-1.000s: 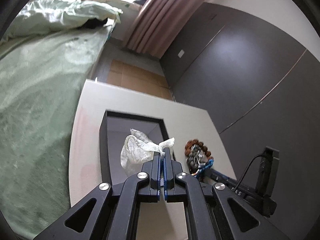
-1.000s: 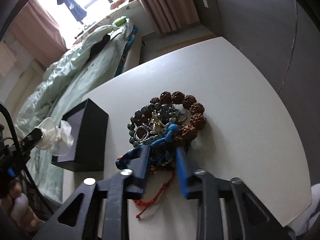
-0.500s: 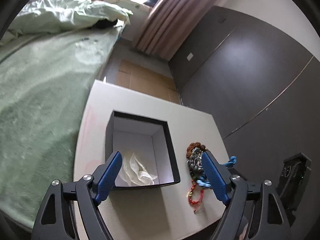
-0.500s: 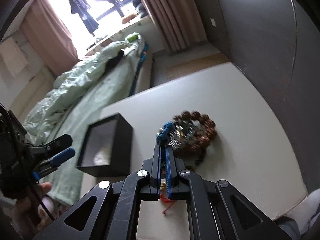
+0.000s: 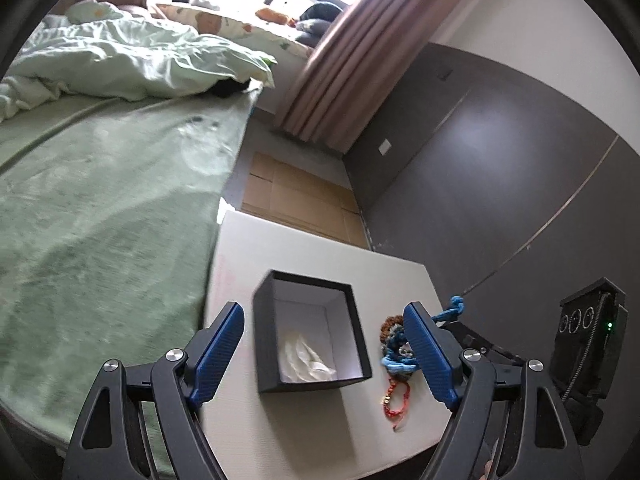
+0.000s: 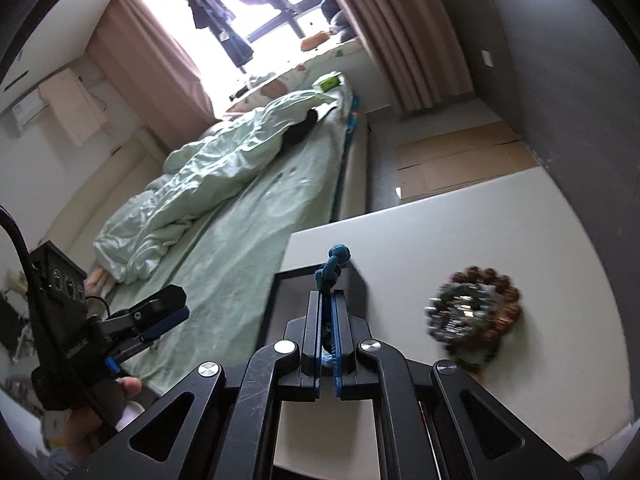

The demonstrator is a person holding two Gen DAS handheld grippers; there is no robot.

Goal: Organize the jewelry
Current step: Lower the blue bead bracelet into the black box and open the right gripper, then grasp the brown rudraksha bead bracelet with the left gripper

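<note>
On my counter [image 5: 304,432] the open box [image 5: 310,334] sits toward the bed-side edge, crumpled paper [image 5: 306,360] inside it. The jewelry pile [image 5: 394,344] lies beside it toward the wall-side edge. The bed [image 5: 100,216] runs along the counter's far side from the wall.

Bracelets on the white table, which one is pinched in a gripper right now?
The blue braided cord bracelet, clamped in the right gripper. The brown wooden bead bracelet and the red string bracelet lie free on the table.
</note>
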